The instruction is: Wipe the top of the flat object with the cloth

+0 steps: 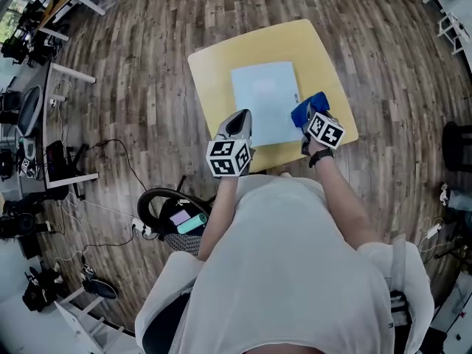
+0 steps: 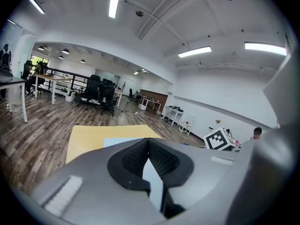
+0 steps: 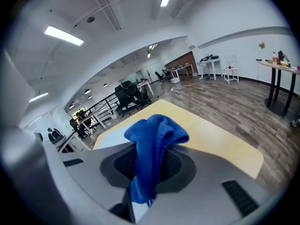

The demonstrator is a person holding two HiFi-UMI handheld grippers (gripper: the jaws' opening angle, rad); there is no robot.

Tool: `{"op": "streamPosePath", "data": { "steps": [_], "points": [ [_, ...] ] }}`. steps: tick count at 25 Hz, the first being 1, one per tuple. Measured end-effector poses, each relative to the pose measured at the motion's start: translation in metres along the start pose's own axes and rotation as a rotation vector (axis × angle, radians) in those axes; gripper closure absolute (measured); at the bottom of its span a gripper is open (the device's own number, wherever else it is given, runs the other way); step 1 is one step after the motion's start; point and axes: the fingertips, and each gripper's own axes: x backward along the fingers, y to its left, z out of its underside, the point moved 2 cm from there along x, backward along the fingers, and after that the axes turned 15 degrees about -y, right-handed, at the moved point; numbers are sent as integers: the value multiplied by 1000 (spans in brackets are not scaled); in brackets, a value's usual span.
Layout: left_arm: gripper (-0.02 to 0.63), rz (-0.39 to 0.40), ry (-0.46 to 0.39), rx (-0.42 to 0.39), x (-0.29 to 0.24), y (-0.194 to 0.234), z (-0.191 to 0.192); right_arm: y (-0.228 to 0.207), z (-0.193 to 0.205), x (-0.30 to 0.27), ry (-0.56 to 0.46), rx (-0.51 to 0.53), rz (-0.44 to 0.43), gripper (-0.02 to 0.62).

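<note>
A pale blue flat sheet (image 1: 264, 100) lies on the square yellow table (image 1: 214, 65). My right gripper (image 1: 310, 118) is shut on a bunched blue cloth (image 1: 309, 106) at the sheet's near right edge; in the right gripper view the cloth (image 3: 157, 132) bulges out between the jaws, with the sheet (image 3: 108, 137) beyond it to the left. My left gripper (image 1: 241, 116) hovers at the sheet's near left corner. Its jaws meet at the tips with nothing between them (image 2: 148, 143), and the sheet (image 2: 119, 141) lies just ahead of them.
The table stands alone on a wooden plank floor (image 1: 133, 65). A black chair with small items on its seat (image 1: 177, 216) is at my lower left. Desks with equipment (image 1: 29, 131) and cables line the left side. Office desks and chairs (image 2: 98, 93) stand far off.
</note>
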Motion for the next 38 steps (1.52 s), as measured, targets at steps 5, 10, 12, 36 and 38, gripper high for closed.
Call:
{"op": "streamPosePath", "data": {
  "steps": [5,10,12,36,38],
  "points": [
    [597,-52,-19,-9,12,12,-2,26,-3,0,-8,5,-81,520],
    [597,-143,-47,2,35,33,-7,106,4,-2,25,11,-300,520],
    [597,-179,-57,5,46,41,-8,141,12,1,54,-6,-390,520],
    [597,-129,-6,-14,58,26,12,86,80,30,171,5,-257,520],
    [597,-77,10,-20,42,10,17,51,67,34,135,-2,-174,520]
  ]
}}
